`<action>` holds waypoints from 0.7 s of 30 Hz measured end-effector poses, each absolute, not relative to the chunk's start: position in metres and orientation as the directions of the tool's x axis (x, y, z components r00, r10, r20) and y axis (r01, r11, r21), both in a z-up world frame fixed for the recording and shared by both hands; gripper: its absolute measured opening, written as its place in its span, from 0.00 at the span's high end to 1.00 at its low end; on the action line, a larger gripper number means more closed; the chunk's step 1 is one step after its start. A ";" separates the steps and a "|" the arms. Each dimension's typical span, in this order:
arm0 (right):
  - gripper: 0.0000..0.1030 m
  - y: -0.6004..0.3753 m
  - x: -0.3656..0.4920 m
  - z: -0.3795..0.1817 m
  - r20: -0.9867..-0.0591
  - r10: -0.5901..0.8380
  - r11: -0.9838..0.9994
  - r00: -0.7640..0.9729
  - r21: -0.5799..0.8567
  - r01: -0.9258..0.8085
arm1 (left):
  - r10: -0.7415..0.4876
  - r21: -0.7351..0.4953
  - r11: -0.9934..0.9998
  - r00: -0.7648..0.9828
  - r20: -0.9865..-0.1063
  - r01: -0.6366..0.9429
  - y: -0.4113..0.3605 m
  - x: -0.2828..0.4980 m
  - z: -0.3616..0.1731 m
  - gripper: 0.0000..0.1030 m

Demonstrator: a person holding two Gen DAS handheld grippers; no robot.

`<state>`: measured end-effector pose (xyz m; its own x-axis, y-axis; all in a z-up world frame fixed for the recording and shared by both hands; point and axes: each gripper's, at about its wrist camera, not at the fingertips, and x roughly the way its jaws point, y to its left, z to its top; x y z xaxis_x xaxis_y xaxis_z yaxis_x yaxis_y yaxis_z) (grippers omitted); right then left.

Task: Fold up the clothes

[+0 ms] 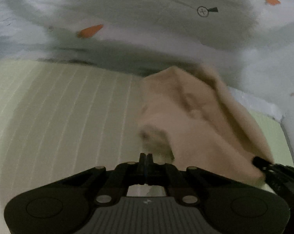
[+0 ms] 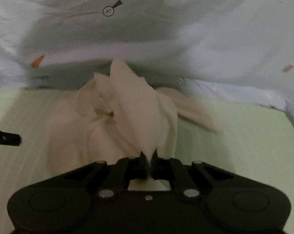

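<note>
Your right gripper (image 2: 149, 159) is clamped on a pinch of the beige garment (image 2: 127, 117): in the right wrist view the cloth tapers down into the closed jaws at lower centre and rises from there in a peaked ridge, which suggests you have it by an edge so the rest can hang free and open out. Your left gripper (image 1: 146, 159) has its jaws pressed together at lower centre of the left wrist view. A pale scrap of the garment (image 1: 195, 120) lies just at its tips, but blur hides whether any cloth is caught there. The garment sits bunched on the pale green mat (image 1: 59, 107), right of centre in that view. White sheeting with orange carrot prints (image 1: 89, 31) backs the mat across the top. Folding has not really begun; the piece is crumpled, not flat.
</note>
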<state>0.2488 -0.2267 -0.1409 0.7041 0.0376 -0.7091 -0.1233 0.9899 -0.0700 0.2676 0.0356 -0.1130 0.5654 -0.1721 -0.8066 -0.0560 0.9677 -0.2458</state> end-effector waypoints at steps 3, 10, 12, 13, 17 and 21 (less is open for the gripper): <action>0.97 -0.243 0.195 -0.146 -0.749 0.015 0.990 0.663 -0.080 -0.113 | -0.172 -0.246 0.966 0.528 -0.831 -0.074 0.040 0.218 -0.115 1.00; 0.94 -0.270 0.134 -0.161 -0.803 -0.041 0.997 0.595 -0.071 -0.028 | -0.193 -0.248 0.968 0.512 -0.837 -0.040 0.033 0.185 -0.118 1.00; 0.76 -0.273 0.139 -0.151 -0.771 -0.050 0.997 0.635 -0.073 -0.011 | -0.207 -0.248 0.969 0.530 -0.822 -0.007 0.028 0.191 -0.113 0.98; 0.67 -0.273 0.142 -0.145 -0.752 -0.053 0.997 0.657 -0.076 -0.006 | -0.214 -0.248 0.969 0.539 -0.815 0.010 0.025 0.194 -0.111 0.93; 0.49 -0.272 0.162 -0.130 -0.699 -0.026 0.998 0.714 -0.056 -0.018 | -0.254 -0.255 0.964 0.561 -0.788 0.078 0.014 0.213 -0.105 0.67; 0.22 -0.264 0.187 -0.120 -0.654 0.019 0.997 0.756 -0.039 -0.059 | -0.320 -0.301 0.945 0.544 -0.776 0.126 -0.006 0.239 -0.113 0.36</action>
<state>0.1865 -0.2644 -0.1204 0.7564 0.0191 -0.6538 -0.0591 0.9975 -0.0393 0.2393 -0.0059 -0.1132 0.5439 -0.3200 -0.7757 0.1264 0.9451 -0.3013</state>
